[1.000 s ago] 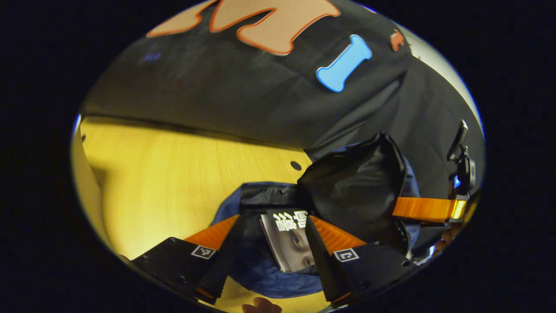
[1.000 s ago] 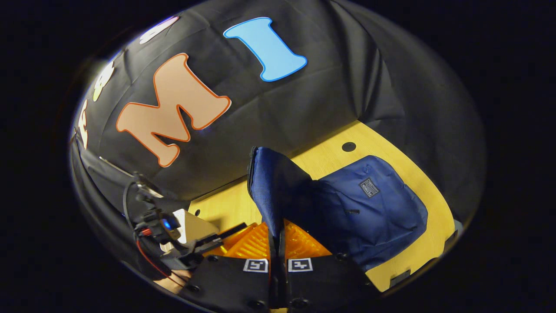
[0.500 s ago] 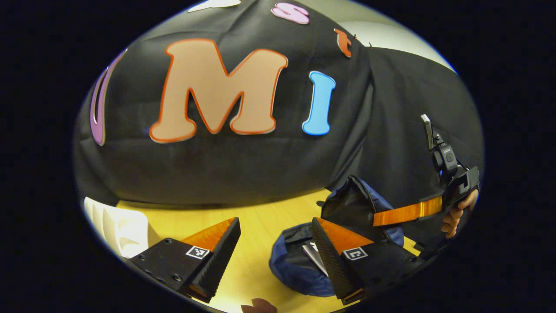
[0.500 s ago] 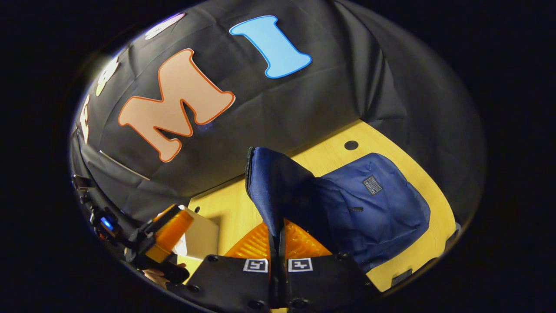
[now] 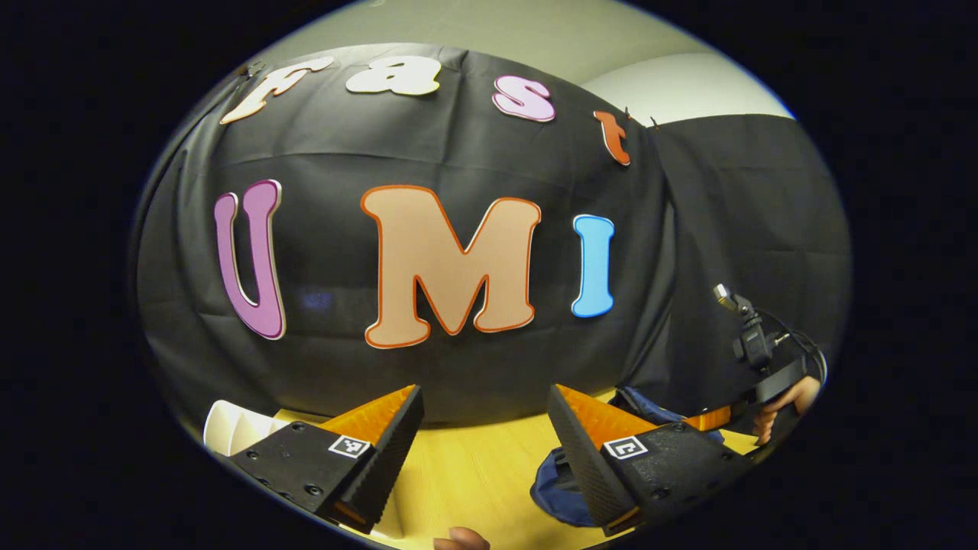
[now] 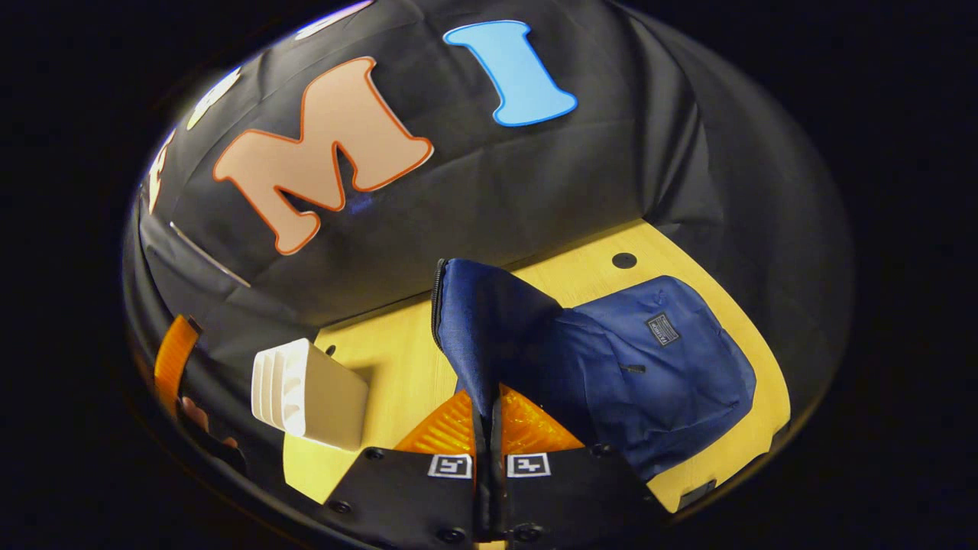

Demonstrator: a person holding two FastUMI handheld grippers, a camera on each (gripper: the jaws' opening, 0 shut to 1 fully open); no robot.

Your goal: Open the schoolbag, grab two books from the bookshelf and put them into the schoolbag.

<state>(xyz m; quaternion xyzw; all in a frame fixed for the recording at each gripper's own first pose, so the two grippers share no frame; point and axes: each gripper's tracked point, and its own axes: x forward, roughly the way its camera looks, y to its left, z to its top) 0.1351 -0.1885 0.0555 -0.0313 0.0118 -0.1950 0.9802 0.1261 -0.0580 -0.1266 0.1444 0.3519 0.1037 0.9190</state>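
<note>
The blue schoolbag (image 6: 657, 359) lies on the yellow table, its opened flap (image 6: 481, 321) pulled upright. My right gripper (image 6: 489, 401) is shut on the flap's lower edge. In the left gripper view the bag (image 5: 556, 489) peeks out beside the right finger, low down. My left gripper (image 5: 484, 397) is open with nothing between its fingers, raised and facing the booth wall. A white bookshelf (image 6: 306, 393) stands left of the bag; its corner (image 5: 229, 428) also appears at the lower left. The right gripper (image 5: 752, 382) and the hand holding it are at the far right.
The yellow wooden table (image 6: 397, 359) has a round cable hole (image 6: 624, 260) behind the bag. Black cloth walls close in behind and to the right. One finger of the left gripper (image 6: 172, 359) and a hand show at the far left edge.
My left gripper, still open, has lifted and tilted up away from the bag, leaving a book inside it. The right gripper has kept its hold on the flap.
</note>
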